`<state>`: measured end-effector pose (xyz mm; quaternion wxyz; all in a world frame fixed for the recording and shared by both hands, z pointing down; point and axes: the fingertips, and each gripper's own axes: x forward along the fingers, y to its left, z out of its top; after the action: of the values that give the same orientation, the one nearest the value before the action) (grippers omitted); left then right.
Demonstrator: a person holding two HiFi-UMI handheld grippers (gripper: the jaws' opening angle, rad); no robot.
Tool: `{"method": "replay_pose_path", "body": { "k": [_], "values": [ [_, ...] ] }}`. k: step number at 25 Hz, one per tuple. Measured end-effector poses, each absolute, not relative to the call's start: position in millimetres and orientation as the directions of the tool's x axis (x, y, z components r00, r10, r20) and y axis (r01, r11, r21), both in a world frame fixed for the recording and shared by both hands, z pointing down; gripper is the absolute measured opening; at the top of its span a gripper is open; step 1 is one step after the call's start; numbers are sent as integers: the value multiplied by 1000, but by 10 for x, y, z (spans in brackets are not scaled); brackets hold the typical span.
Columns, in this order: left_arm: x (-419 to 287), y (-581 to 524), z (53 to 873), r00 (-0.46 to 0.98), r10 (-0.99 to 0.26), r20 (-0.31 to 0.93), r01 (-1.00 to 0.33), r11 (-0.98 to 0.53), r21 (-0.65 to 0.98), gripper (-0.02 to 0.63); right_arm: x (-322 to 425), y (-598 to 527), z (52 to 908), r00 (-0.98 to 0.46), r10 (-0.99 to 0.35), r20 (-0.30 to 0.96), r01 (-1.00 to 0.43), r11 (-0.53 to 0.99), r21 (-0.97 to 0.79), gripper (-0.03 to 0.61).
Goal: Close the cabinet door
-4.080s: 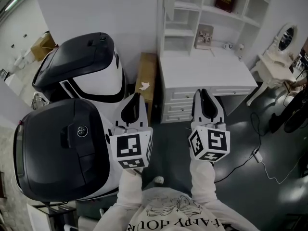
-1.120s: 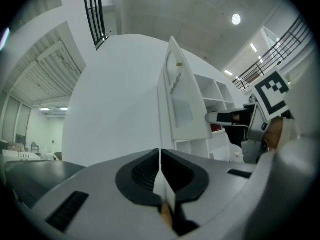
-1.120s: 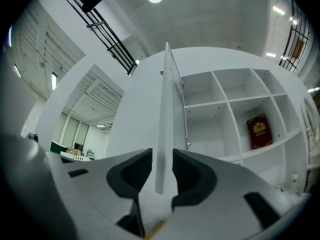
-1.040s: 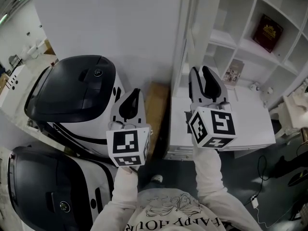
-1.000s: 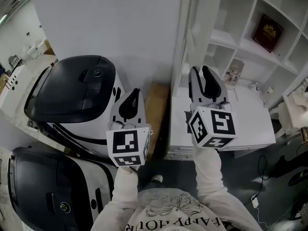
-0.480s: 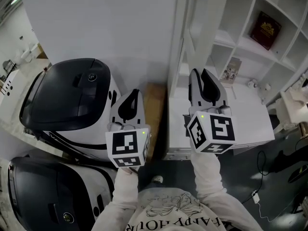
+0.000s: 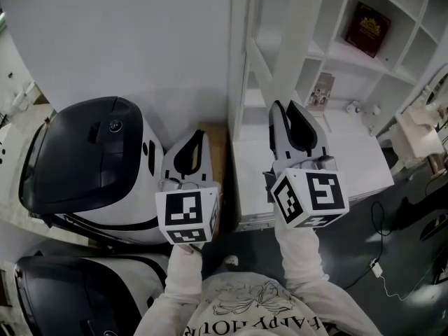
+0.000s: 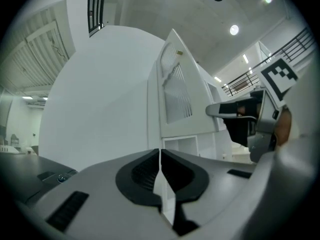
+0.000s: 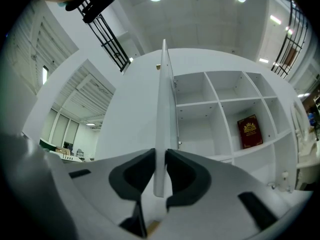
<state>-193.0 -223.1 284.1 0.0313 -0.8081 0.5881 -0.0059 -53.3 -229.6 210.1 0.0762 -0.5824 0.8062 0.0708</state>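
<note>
The white cabinet door (image 7: pixel 297 40) stands open and edge-on, reaching down to my right gripper (image 7: pixel 283 105). In the right gripper view the door (image 9: pixel 161 109) runs as a thin upright strip, and its lower end sits in the narrow gap of my right gripper (image 9: pixel 160 154). The jaws are slightly open, one on each side of the edge; I cannot tell whether they touch it. My left gripper (image 7: pixel 197 135) is shut and empty, lower and to the left of the cabinet. In its own view the left gripper (image 8: pixel 160 151) faces the louvred door (image 8: pixel 175 91).
Two black-and-white machines (image 7: pixel 84 159) (image 7: pixel 63 292) stand at the left. A wooden box (image 7: pixel 217 152) sits between them and the cabinet. The open shelves hold a red book (image 7: pixel 362 23) and a card (image 7: pixel 320 93). The white desk top (image 7: pixel 315 159) lies below, with a cable (image 7: pixel 378 264) on the dark floor.
I have come closer to the cabinet and the machines have slid left in the view. The right gripper has risen to the door's edge. Both grippers keep the same opening.
</note>
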Motion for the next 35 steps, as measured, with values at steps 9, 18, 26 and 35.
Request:
{"method": "replay_pose_path", "body": {
  "k": [9, 18, 26, 35],
  "values": [
    [-1546, -2384, 2943, 413, -911, -5, -910, -412, -51, 14, -171, -2335, 2118, -215, -953, -213, -976, 216, 19, 66],
    [-1138, -2524, 2965, 467, -884, 1, -883, -466, -54, 14, 269, -2438, 2132, -177, -957, -232, -984, 179, 13, 69],
    [-755, -2703, 2967, 477, -879, -1, -878, -476, -45, 14, 622, -2581, 2149, -200, -954, -224, -979, 201, 17, 74],
    [-322, -2921, 2993, 485, -874, 4, -873, -485, -47, 14, 1012, -2823, 2157, -236, -948, -215, -971, 239, 12, 81]
  ]
}}
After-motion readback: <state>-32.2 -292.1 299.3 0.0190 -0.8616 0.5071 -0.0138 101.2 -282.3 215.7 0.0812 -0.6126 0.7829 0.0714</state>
